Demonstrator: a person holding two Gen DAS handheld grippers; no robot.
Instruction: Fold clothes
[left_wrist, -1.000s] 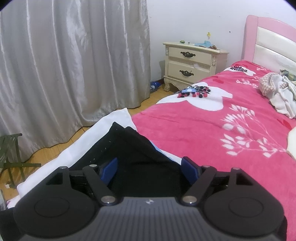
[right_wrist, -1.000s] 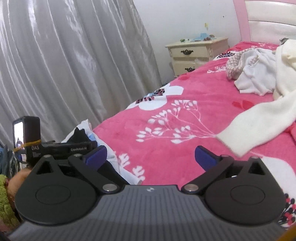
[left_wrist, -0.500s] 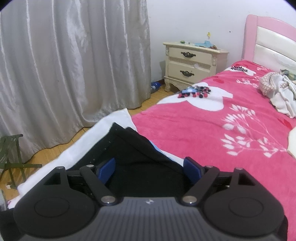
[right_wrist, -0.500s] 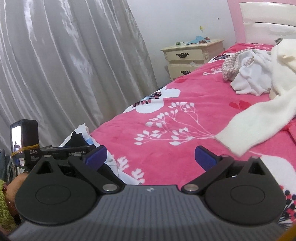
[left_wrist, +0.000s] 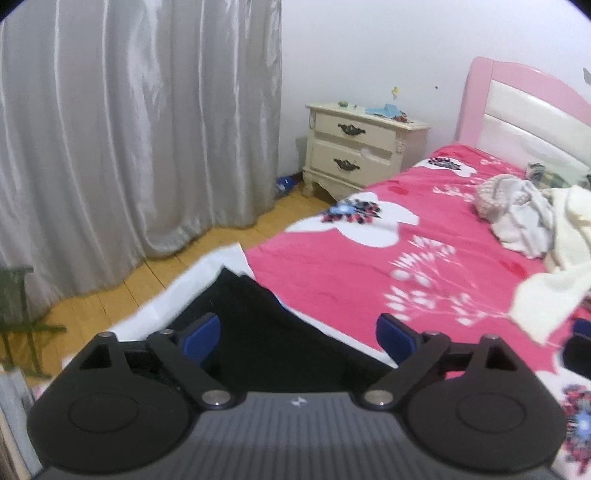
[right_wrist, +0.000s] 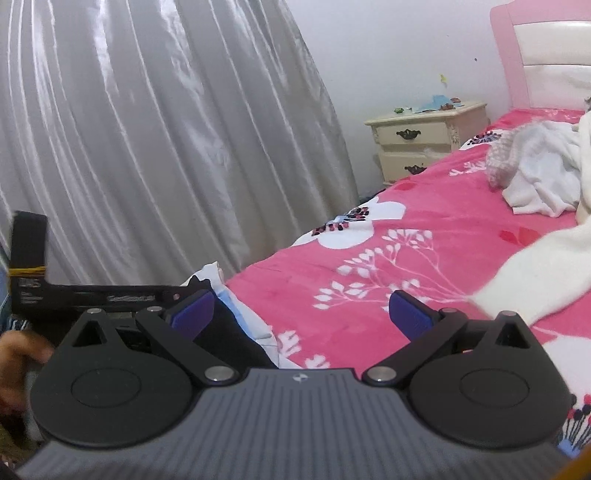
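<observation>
A black garment lies on white cloth at the near corner of the pink bed. My left gripper hangs above it, jaws opening wide, the pads clear of the fabric. In the right wrist view the same black garment shows behind the left pad. My right gripper stands open over the pink floral blanket, nothing between its fingers. A cream sweater sleeve stretches in from the right. White and knitted clothes are heaped near the headboard.
A cream nightstand stands by the pink headboard. Grey curtains hang along the left over a wooden floor. A green stool sits at far left. The other gripper's body and a hand show at left.
The left gripper's jaws have spread wider and it has risen and drawn back from the black garment, bringing the cream sleeve into view. The right view has tilted slightly.
</observation>
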